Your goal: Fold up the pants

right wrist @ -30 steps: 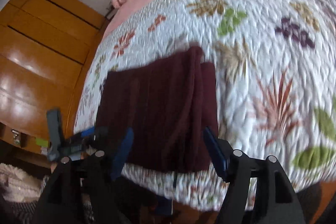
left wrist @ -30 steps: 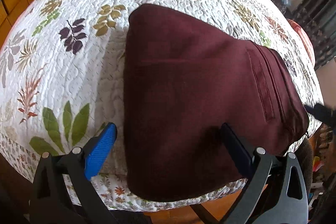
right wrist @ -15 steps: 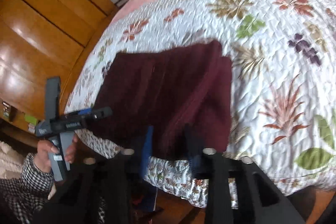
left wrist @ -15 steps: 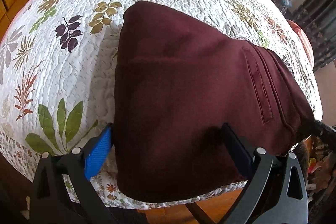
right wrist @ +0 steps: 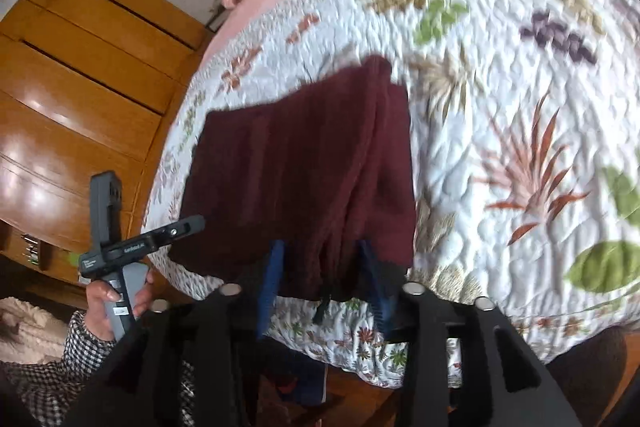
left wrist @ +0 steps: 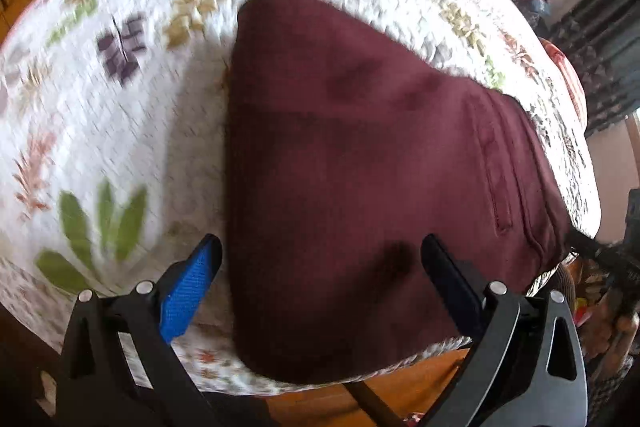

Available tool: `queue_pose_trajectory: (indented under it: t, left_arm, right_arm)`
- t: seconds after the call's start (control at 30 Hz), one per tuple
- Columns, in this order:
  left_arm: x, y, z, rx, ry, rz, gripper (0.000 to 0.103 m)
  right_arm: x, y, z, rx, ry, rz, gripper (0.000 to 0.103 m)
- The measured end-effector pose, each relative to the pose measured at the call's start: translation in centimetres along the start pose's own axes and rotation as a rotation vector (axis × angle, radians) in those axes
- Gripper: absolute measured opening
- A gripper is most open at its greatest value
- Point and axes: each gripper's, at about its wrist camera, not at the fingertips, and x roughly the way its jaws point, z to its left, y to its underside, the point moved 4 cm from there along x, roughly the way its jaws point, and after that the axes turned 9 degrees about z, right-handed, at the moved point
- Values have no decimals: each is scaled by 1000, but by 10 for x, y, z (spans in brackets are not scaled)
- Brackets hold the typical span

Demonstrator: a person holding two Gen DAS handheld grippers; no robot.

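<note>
The folded maroon cotton pants [left wrist: 360,167] lay at the edge of the floral quilted bed [left wrist: 100,115]. The right gripper [right wrist: 320,267] straddled the hem, jaws opening (release cleanly, I'd say); the left gripper [left wrist: 320,267] hung spread, empty.

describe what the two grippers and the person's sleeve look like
Both grippers are black frames with silver pivot bolts and blue ribbed pads on the fingers. The left gripper, seen from the right wrist view, is dark grey with a grey handle and small white lettering. The sleeve is a black-and-white check.
</note>
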Motion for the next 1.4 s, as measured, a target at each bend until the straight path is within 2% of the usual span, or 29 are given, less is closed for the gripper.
queue_pose_trajectory:
  t: [0.13,0.23,0.3,0.4,0.57,0.7,0.8,1.0,1.13,1.23,1.4]
  left_arm:
    - [-20,-7,12,43,-24,-26,99]
    - [-22,-11,30,18,-13,-10,99]
    - [-19,-12,44,-26,40,18,99]
    - [-6,-12,54,-79,133,80,99]
    - [16,-13,52,-94,247,174,99]
    - [31,-18,48,-122,343,222,99]
    - [40,-20,40,-130,386,248,99]
    - [50,-23,24,-94,358,263,98]
    - [51,-28,7,-85,432,273,98]
    - [61,-32,-4,-64,394,286,98]
    - [67,-39,-9,-77,379,286,98]
  right_arm:
    - [-25,-10,8,-30,-28,-52,57]
    - [-26,-16,3,-23,-24,-46,57]
    - [-22,-20,-5,4,-64,-34,58]
    - [-15,-19,-16,44,-112,-10,69]
    - [2,-23,-34,120,-215,36,74]
    - [14,-27,-46,155,-247,73,76]
    - [20,-30,-54,170,-255,91,79]
    - [34,-35,-68,197,-280,129,81]
    - [41,-36,-64,190,-290,144,82]
    - [48,-40,-62,173,-281,158,83]
    - [59,-39,-61,152,-275,184,84]
